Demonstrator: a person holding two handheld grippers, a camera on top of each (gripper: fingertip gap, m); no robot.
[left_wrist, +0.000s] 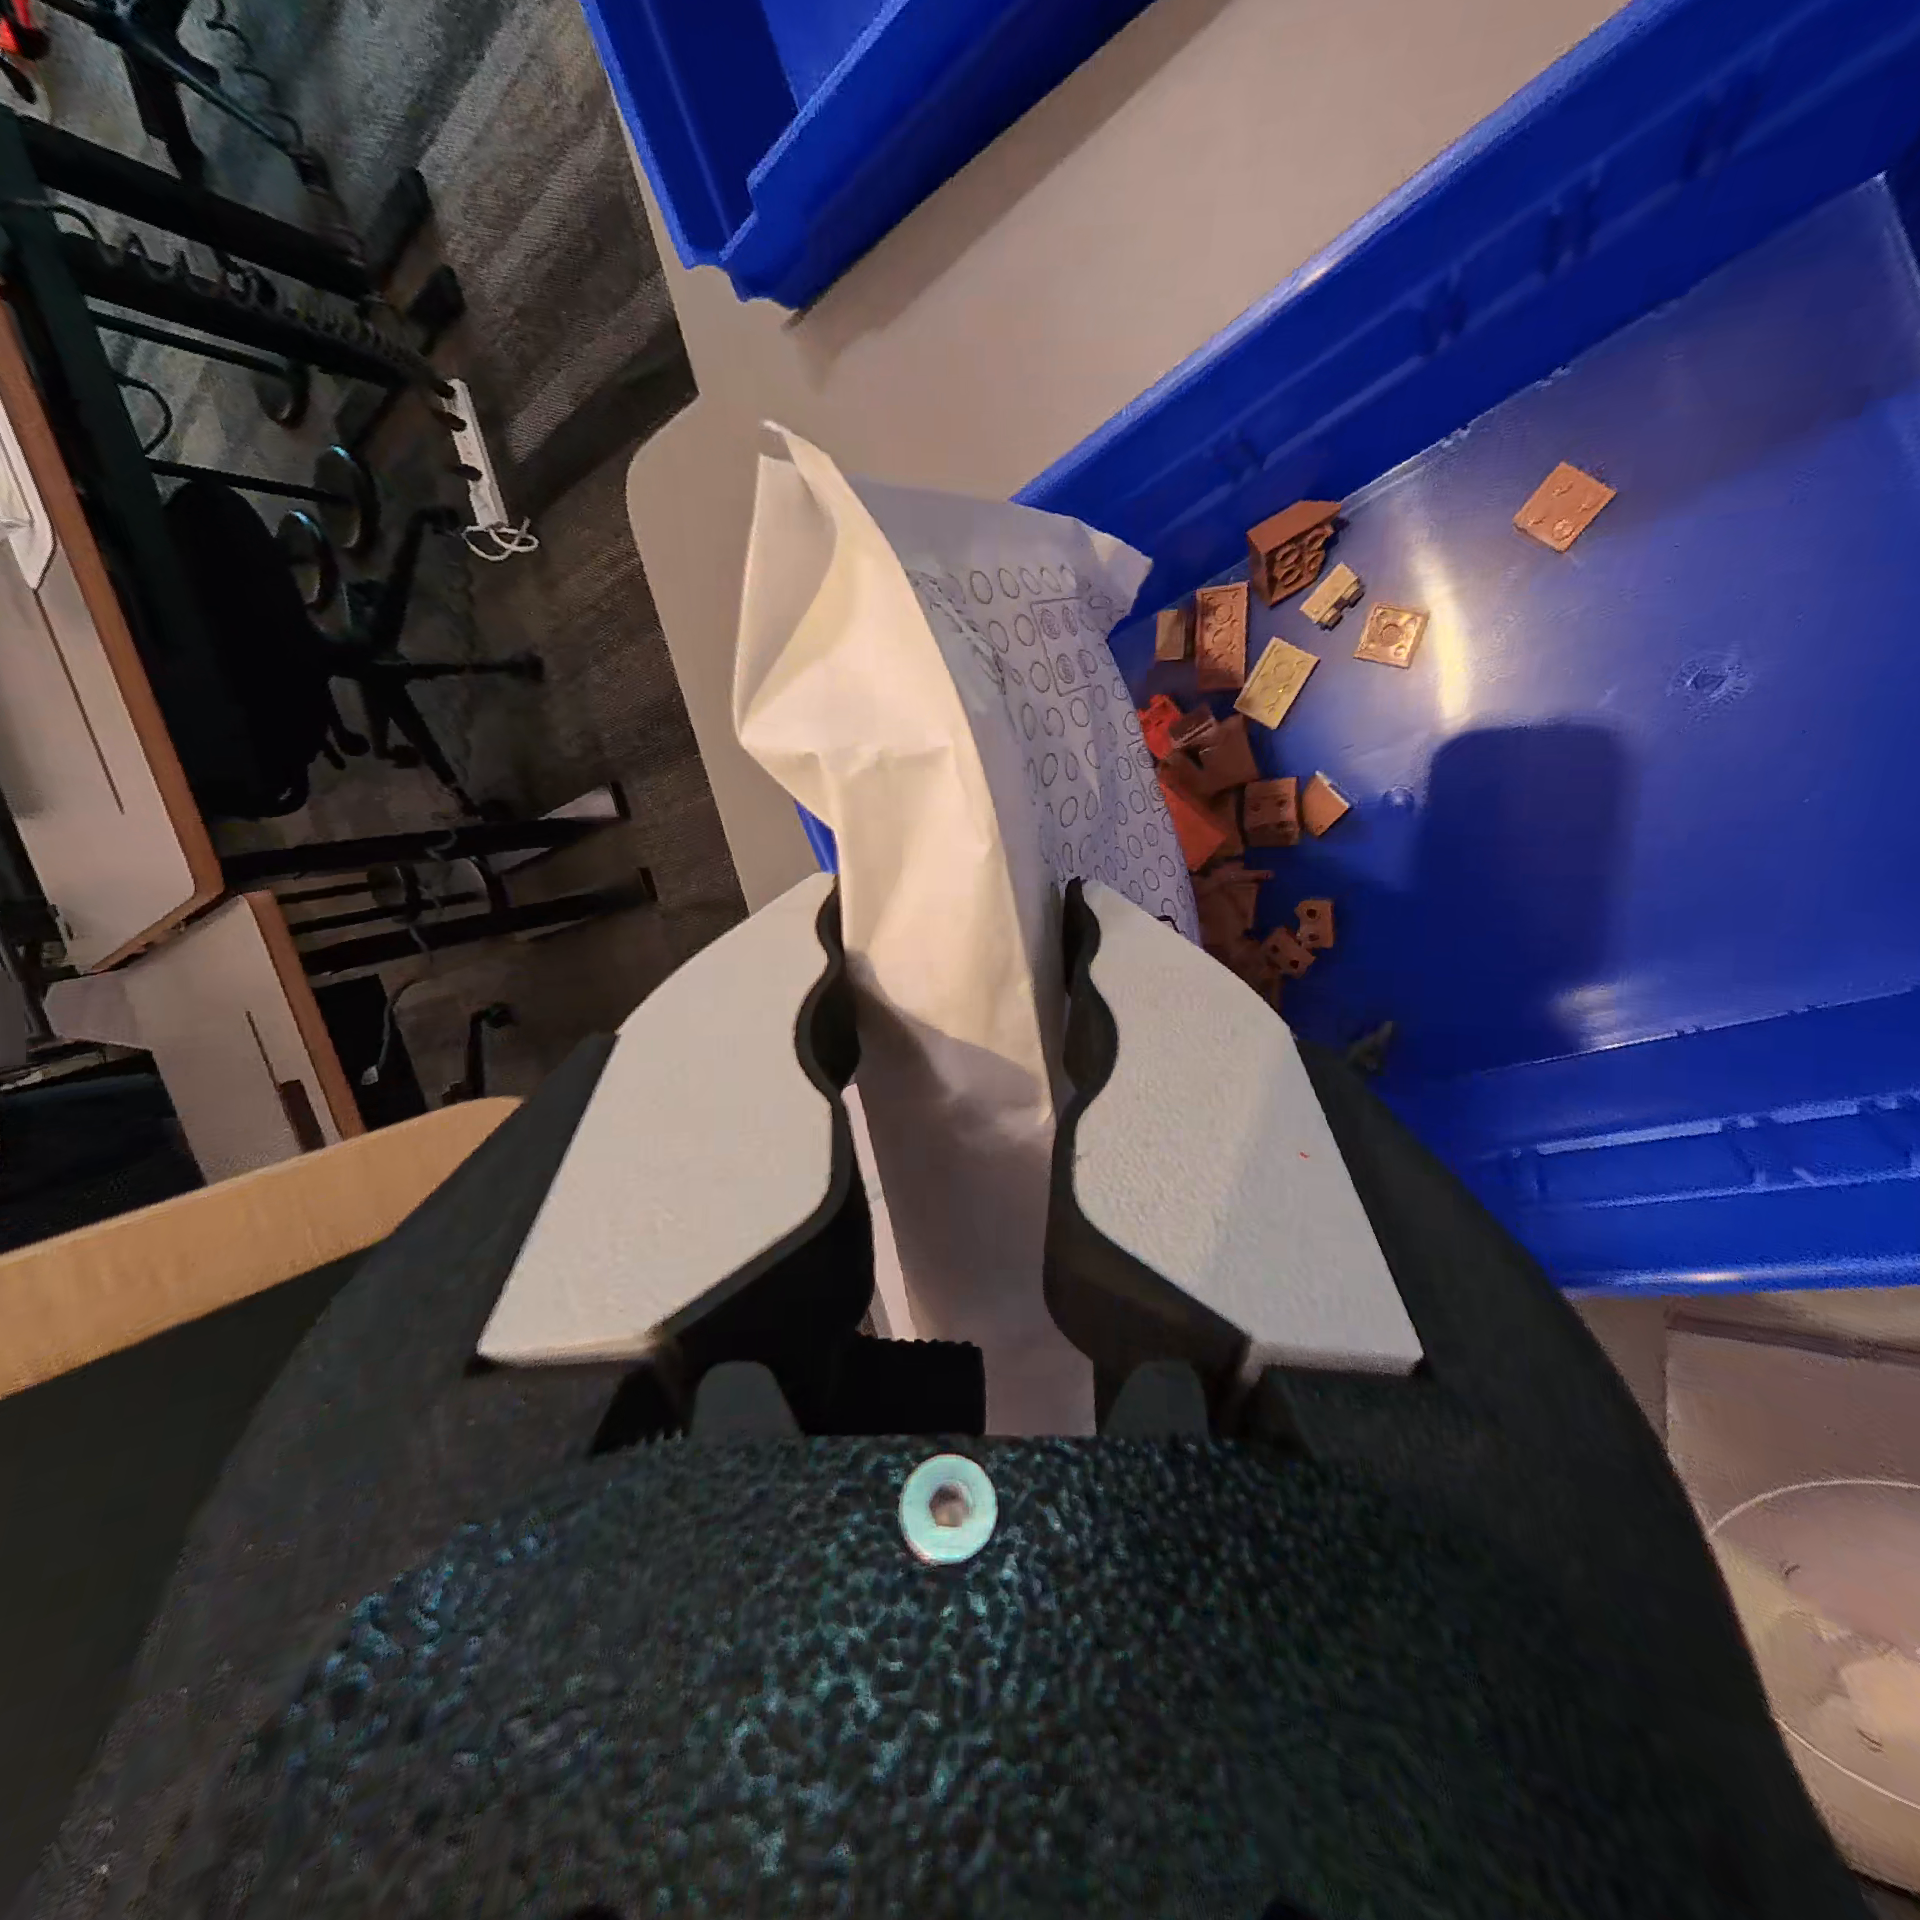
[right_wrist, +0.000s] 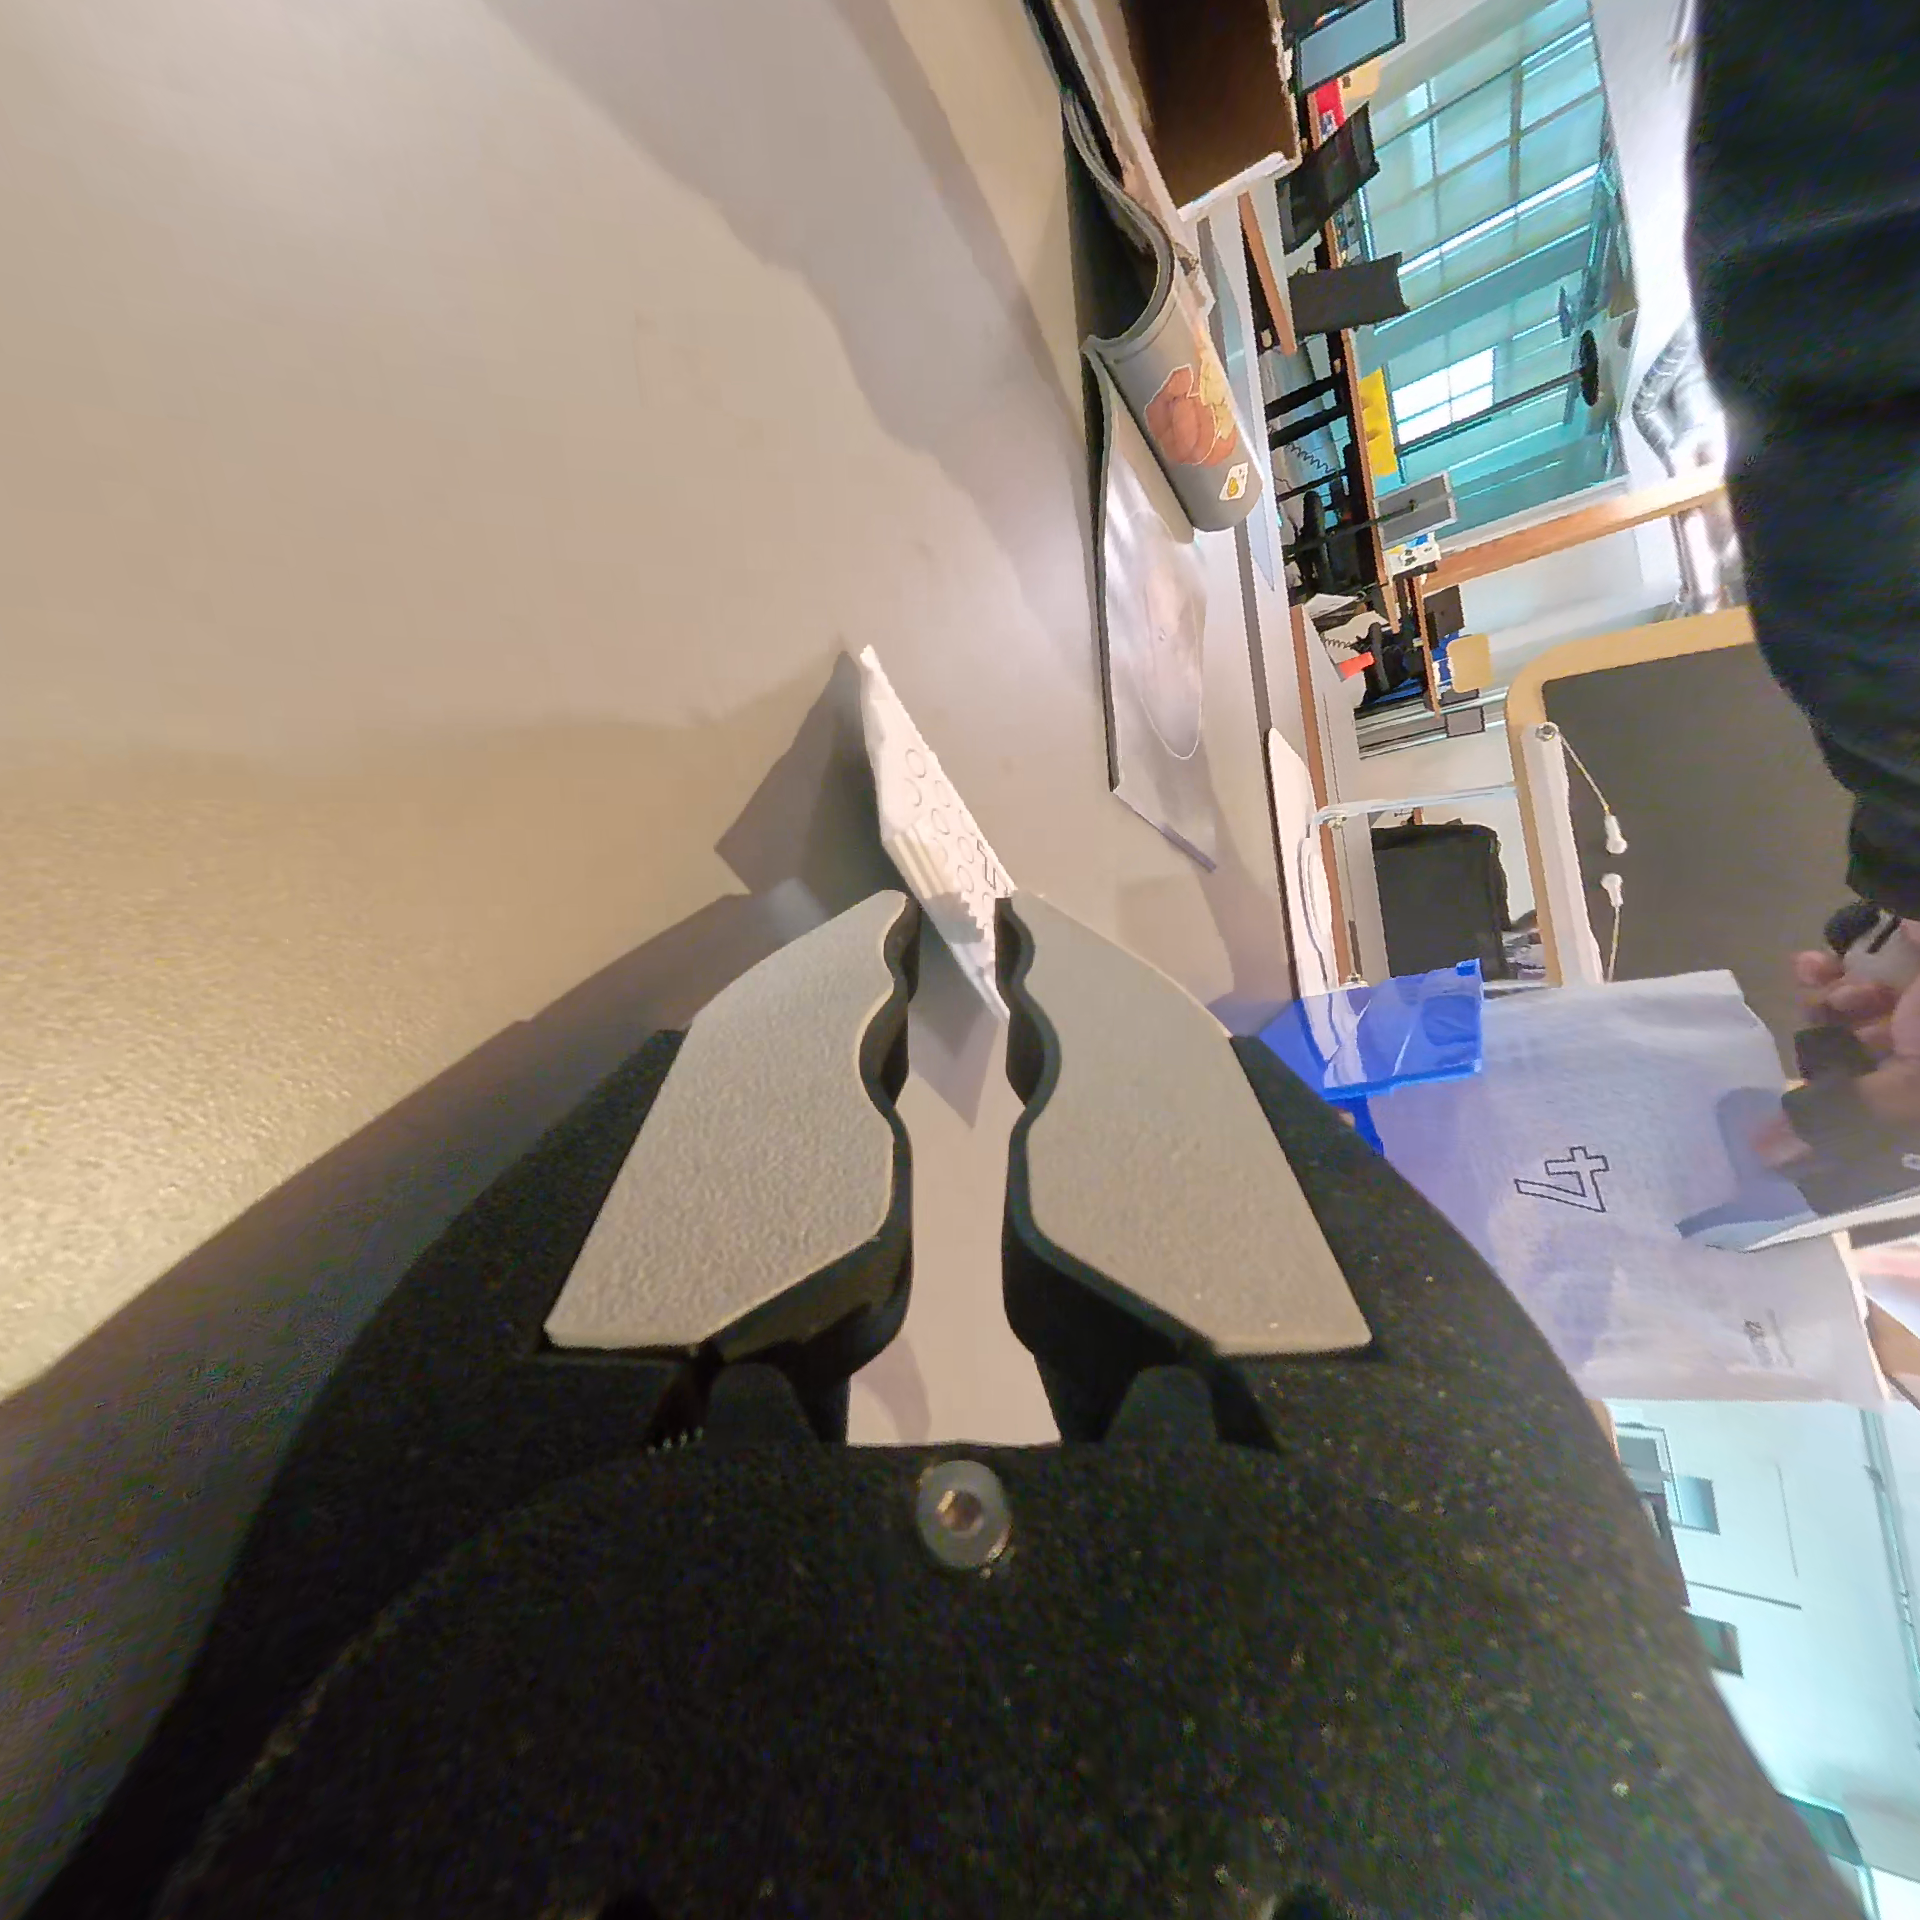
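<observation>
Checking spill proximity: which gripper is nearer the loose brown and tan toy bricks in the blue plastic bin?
Left. The left gripper holds a white paper bag at the bin edge, beside the bricks. The right gripper grips a torn paper strip; no bricks in its view.

Two blue plastic bins (left_wrist: 1538, 260) are visible in the left wrist view, the nearer one holding a scatter of roughly twenty small toy bricks (left_wrist: 1236, 790), mostly brown, with two pale yellow plates (left_wrist: 1276, 681) and at least one red piece (left_wrist: 1155, 717); the heap at the bin's edge is too tangled for an exact count. One white paper bag (left_wrist: 914, 727) printed with circles stands at that bin. One cardboard box (left_wrist: 208, 1247) and one white power strip (left_wrist: 480, 457) also show. The right wrist view adds one torn strip of white paper (right_wrist: 935, 831), one grey sticker-covered sleeve (right_wrist: 1184, 416) and one numbered plastic bag (right_wrist: 1558, 1143).
</observation>
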